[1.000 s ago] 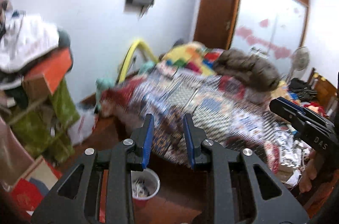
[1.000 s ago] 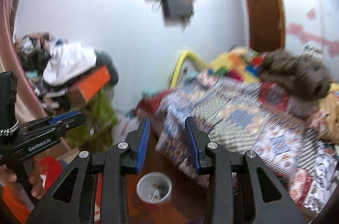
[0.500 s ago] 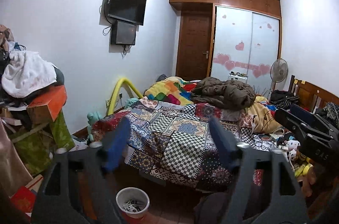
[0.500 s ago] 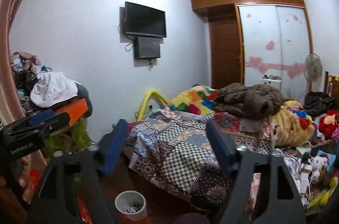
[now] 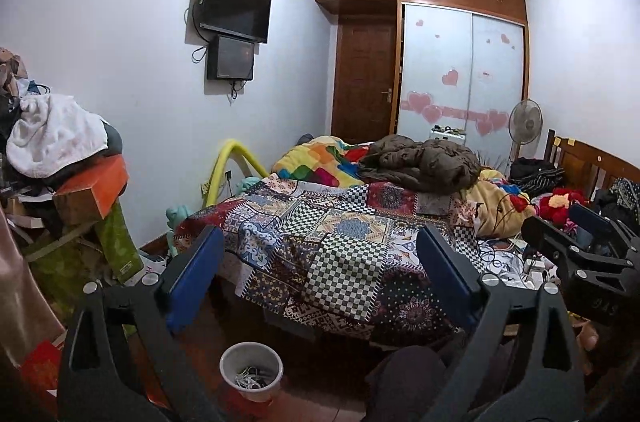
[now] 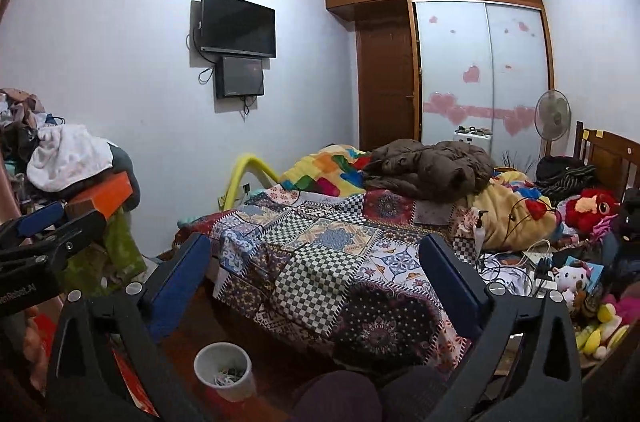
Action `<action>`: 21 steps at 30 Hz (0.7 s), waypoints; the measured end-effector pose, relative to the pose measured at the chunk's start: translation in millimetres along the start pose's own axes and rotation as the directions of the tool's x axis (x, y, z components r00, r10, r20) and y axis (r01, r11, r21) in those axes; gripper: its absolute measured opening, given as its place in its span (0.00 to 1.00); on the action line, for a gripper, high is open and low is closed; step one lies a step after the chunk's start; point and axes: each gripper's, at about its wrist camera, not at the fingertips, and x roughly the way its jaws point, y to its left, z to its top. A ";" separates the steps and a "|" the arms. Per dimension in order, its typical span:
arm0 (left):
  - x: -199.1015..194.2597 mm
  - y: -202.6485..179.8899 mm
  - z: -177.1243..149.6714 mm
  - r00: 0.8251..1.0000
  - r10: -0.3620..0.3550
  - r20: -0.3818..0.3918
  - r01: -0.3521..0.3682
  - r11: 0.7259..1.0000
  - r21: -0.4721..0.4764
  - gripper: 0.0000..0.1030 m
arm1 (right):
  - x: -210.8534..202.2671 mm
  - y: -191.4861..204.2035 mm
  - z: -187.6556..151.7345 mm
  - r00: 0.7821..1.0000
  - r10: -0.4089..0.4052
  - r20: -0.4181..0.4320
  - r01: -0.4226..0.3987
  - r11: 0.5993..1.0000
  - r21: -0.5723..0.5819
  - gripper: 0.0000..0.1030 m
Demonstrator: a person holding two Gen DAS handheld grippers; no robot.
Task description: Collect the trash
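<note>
Blue-padded fingers spread wide and empty on left gripper (image 5: 318,264) and right gripper (image 6: 316,268), white wastebasket (image 5: 251,371) holding scraps on floor, beside patchwork-quilted bed (image 5: 336,238).

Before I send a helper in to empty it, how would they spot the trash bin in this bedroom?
Find the bed with the patchwork quilt. On the dark floor just off its near corner stands the trash bin, a small round white bucket with scraps inside. It is the only open, pale container there, beside flat red items.
</note>
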 end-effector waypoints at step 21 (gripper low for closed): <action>2.4 3.2 -6.6 0.999 -0.014 -0.031 0.014 1.000 -0.005 0.94 | -5.2 -1.7 -1.2 1.000 0.016 -0.023 -0.015 1.000 0.012 1.00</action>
